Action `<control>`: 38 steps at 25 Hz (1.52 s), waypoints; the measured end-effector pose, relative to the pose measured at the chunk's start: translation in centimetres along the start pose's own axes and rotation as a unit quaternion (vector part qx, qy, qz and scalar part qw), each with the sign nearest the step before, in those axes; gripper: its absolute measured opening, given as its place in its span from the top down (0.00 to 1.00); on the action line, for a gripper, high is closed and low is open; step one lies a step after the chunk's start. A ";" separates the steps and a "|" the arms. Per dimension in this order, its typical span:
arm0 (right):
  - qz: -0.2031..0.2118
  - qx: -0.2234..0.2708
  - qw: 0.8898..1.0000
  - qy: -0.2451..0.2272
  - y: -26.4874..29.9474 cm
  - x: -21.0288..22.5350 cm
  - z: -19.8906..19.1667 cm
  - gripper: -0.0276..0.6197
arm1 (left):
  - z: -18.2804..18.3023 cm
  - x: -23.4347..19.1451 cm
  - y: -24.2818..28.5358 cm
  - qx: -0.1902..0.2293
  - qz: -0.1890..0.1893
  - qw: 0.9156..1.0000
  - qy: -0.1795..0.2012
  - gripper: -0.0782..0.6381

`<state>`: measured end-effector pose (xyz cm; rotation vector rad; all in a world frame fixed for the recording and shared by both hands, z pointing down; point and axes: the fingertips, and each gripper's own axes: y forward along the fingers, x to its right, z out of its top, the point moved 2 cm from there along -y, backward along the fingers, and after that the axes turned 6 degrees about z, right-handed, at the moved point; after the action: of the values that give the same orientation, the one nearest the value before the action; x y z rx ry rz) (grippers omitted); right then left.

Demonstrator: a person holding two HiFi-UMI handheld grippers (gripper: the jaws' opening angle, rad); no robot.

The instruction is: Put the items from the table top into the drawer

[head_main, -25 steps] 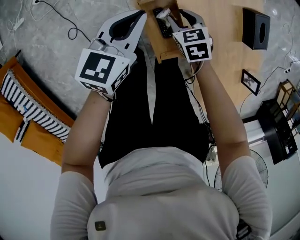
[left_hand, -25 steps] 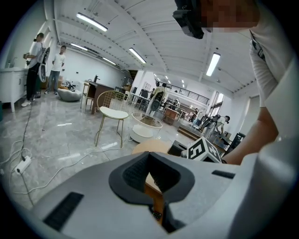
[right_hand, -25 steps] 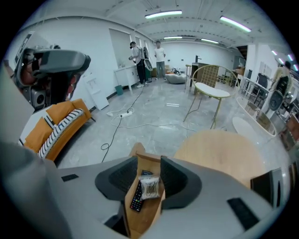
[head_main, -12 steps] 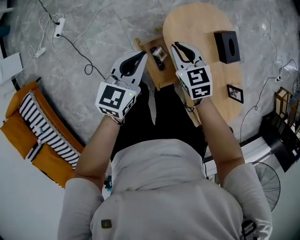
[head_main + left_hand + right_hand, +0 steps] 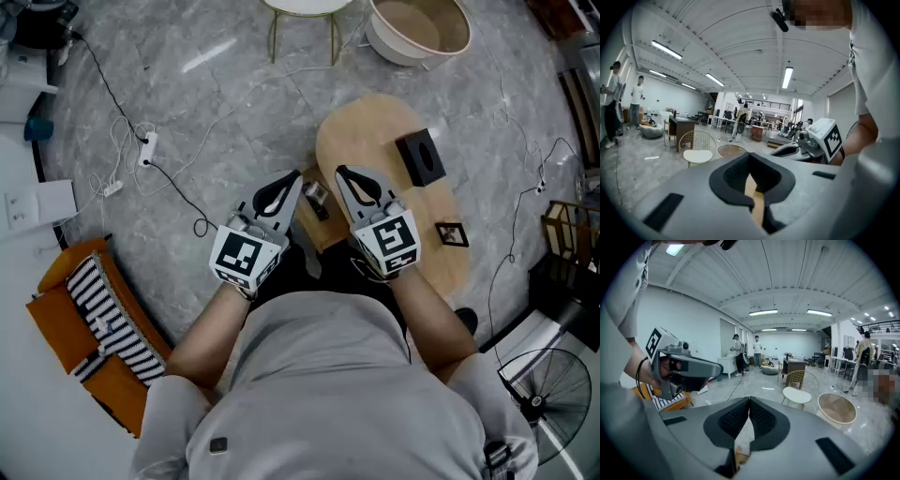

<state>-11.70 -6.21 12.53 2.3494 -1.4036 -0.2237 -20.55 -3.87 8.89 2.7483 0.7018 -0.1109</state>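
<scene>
Grippers high over table (image 5: pixel 375 131) edge. Left gripper (image 5: pixel 291 181): jaws together, nothing held. Right gripper (image 5: pixel 344 175): jaws have just been closing, tips touching, empty.

The items (image 5: pixel 316 199) in the drawer (image 5: pixel 324 231) are too small to tell. The right gripper (image 5: pixel 341 172) hides part of the worktop's (image 5: pixel 367 129) left edge.

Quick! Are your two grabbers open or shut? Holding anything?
Left gripper: shut, holding nothing.
Right gripper: just closed, now shut, nothing between its jaws.
</scene>
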 end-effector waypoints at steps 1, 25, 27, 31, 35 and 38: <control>-0.004 0.011 1.000 -0.005 -0.9 -0.1 1.5 0.91 | 1.3 0.4 -0.4 0.008 -0.004 1.000 0.006 0.88; -0.098 0.126 0.986 -0.051 -12.5 -6.7 14.7 0.91 | 13.1 6.1 -9.1 0.095 -0.092 0.989 0.058 0.88; -0.113 0.117 0.986 -0.035 -13.1 -7.4 13.8 0.91 | 12.9 6.4 -9.5 0.093 -0.106 0.988 0.064 0.88; -0.137 0.124 0.982 -0.037 -14.9 -7.7 12.7 0.91 | 12.3 8.0 -9.8 0.088 -0.126 0.986 0.070 0.88; -0.147 0.133 0.979 -0.036 -17.9 -8.0 11.8 0.91 | 12.1 10.9 -10.1 0.090 -0.132 0.983 0.087 0.88; -0.148 0.135 0.979 -0.046 -20.6 -8.3 10.7 0.91 | 11.7 13.3 -10.1 0.089 -0.128 0.984 0.088 0.88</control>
<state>-2.55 7.00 -6.21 2.8060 -1.1814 -0.2391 -13.71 7.05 -6.91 2.8464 1.1435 0.0175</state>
